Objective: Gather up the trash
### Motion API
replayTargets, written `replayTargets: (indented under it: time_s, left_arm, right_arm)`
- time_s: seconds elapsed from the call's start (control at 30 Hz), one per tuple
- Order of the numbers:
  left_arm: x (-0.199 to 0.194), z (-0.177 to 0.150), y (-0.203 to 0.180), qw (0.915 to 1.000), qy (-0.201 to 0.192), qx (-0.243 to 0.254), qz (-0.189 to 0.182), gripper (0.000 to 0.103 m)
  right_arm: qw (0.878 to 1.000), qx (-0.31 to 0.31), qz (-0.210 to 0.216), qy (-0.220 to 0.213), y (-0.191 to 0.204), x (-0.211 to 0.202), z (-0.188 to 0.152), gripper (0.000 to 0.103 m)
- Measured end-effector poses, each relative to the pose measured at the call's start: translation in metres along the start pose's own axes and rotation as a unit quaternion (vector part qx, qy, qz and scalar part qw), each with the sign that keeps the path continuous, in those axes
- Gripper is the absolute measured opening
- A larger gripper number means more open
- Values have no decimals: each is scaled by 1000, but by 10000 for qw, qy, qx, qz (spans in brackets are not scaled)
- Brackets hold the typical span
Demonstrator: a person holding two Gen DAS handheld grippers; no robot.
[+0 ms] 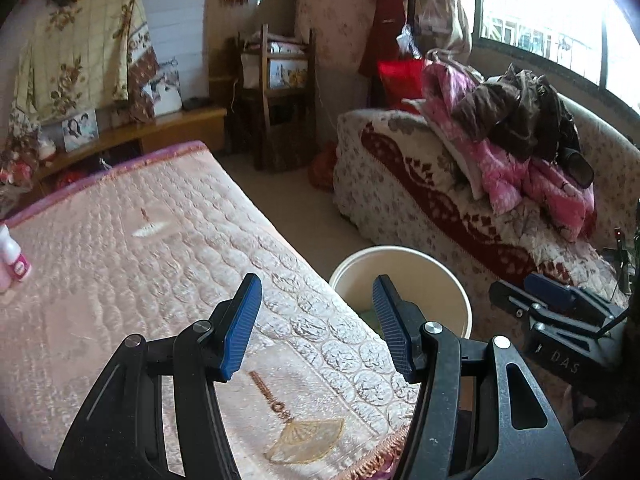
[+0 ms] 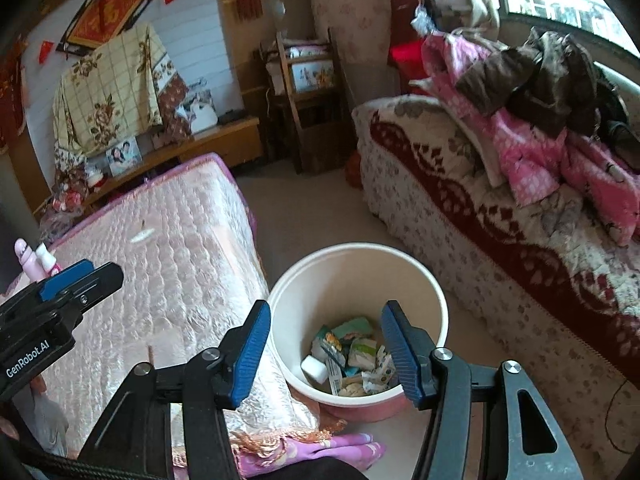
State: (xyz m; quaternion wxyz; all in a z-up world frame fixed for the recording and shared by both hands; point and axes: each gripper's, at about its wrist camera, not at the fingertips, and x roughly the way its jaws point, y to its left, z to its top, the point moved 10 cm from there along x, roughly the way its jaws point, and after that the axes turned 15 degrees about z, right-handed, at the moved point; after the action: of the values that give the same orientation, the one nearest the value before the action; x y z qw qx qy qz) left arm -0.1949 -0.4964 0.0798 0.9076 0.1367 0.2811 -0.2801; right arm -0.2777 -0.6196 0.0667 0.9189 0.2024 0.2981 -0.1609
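Note:
A cream bucket (image 2: 416, 276) stands on the floor between the two beds and holds several crumpled wrappers and packets (image 2: 352, 354). It also shows in the left wrist view (image 1: 440, 276), partly hidden by the bed edge. My right gripper (image 2: 324, 352) is open and empty, hovering above the bucket. My left gripper (image 1: 316, 326) is open and empty above the near corner of the pink quilted bed (image 1: 140, 280). Small pink and white bottles (image 2: 38, 260) stand at the bed's far left edge; one shows in the left wrist view (image 1: 12, 260).
A second bed (image 2: 500, 220) with a red-patterned blanket and a pile of pink and brown clothes (image 2: 540, 112) is on the right. A wooden shelf (image 2: 180, 152) with a photo frame and a wooden rack (image 2: 308, 112) stand at the back wall.

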Motion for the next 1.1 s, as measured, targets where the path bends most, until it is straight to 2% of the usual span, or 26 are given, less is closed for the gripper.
replayTargets:
  time_s: [0.1, 0.17, 0.2, 0.37, 0.57, 1.1]
  left_arm:
    - [-13, 4, 6, 9998, -181, -37, 17, 57]
    - [-21, 6, 9, 9996, -268, -61, -14, 57]
    - [-25, 6, 10, 9994, -325, -78, -4, 57]
    - [-41, 8, 18, 9986, -504, -143, -11, 57]
    - [-52, 11, 27, 9977, -631, -252, 36, 57]
    - [-63, 11, 30, 9969, -743, -250, 81, 57]
  right_arm:
    - [9997, -59, -92, -234, 5, -16, 7, 63]
    - [9991, -104, -168, -380, 9, -26, 11, 74]
    - [9984, -164, -228, -490, 13, -33, 13, 75]
    - [9962, -389, -382, -680, 27, -50, 20, 76]
    - [9950, -425, -343, -832, 37, -63, 23, 78]
    - [9931, -422, -412, -1018, 47, -81, 30, 80]
